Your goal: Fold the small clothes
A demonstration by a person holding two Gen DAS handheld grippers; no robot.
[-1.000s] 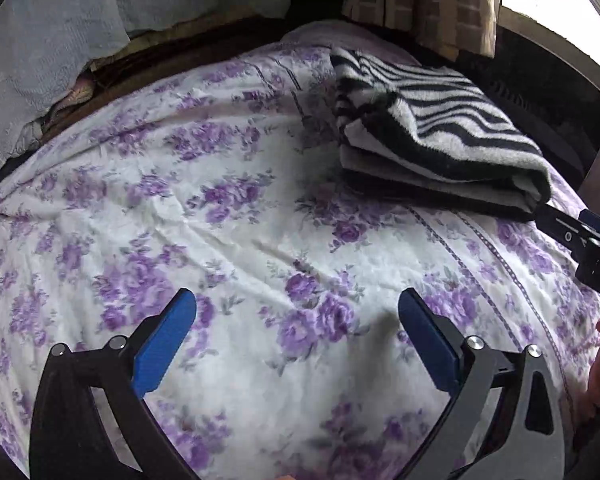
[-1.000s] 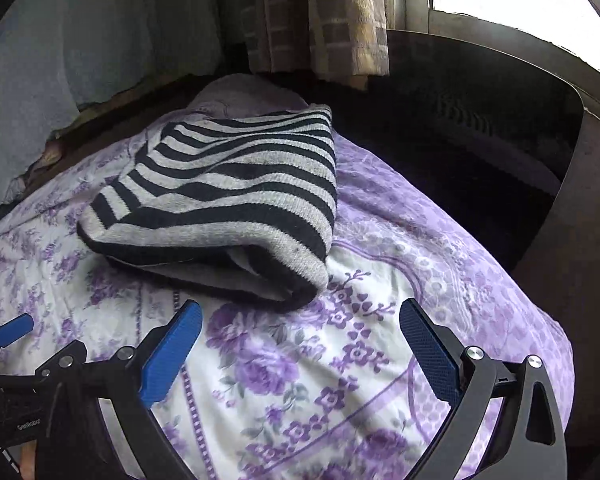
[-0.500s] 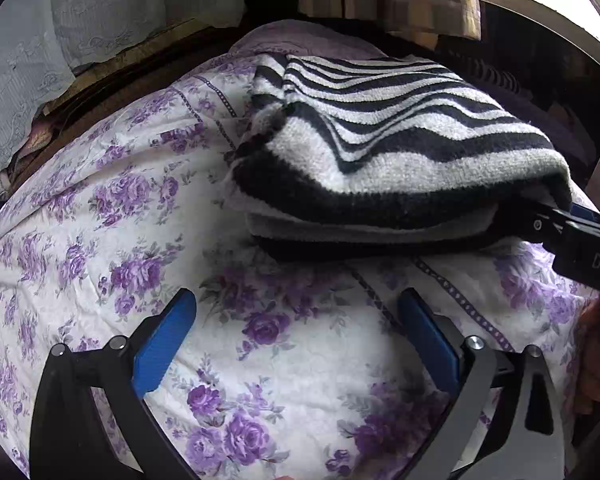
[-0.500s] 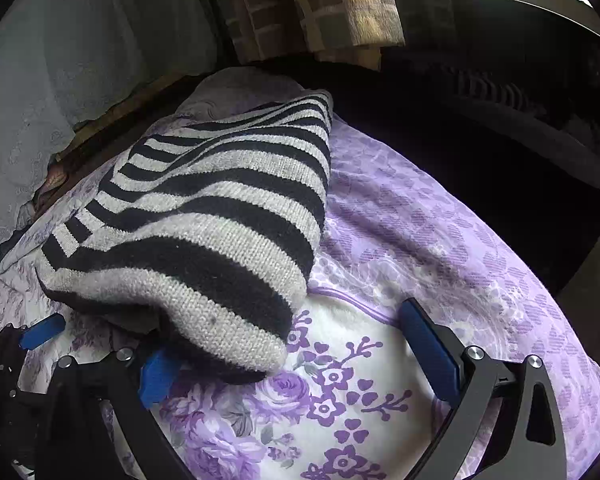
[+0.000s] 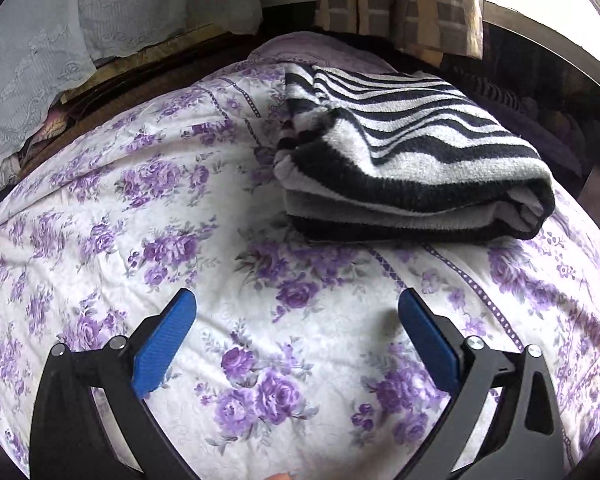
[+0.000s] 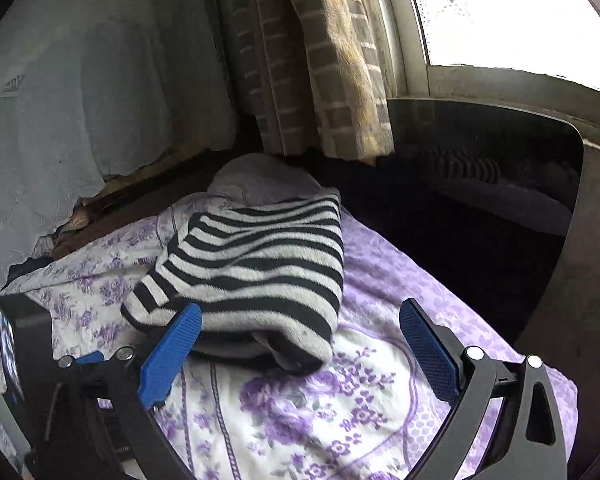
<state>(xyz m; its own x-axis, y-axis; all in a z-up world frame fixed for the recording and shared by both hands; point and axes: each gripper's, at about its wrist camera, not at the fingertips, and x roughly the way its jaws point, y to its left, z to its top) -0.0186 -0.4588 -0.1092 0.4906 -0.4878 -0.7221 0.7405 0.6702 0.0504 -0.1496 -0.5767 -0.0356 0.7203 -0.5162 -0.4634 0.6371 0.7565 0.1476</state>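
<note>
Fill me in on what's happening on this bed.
A person is folding small clothes with a handheld gripper in each hand. A black-and-white striped sweater lies folded into a neat stack on the purple floral bedspread. The left gripper and the right gripper are both open and hold nothing. The fold looks finished.

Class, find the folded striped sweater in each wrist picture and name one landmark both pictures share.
Left wrist: striped sweater lies upper right of centre, on the floral bedspread.
Right wrist: sweater sits at centre, just beyond the gripper.
Shared landmark: the checked curtain behind the bed.
</note>
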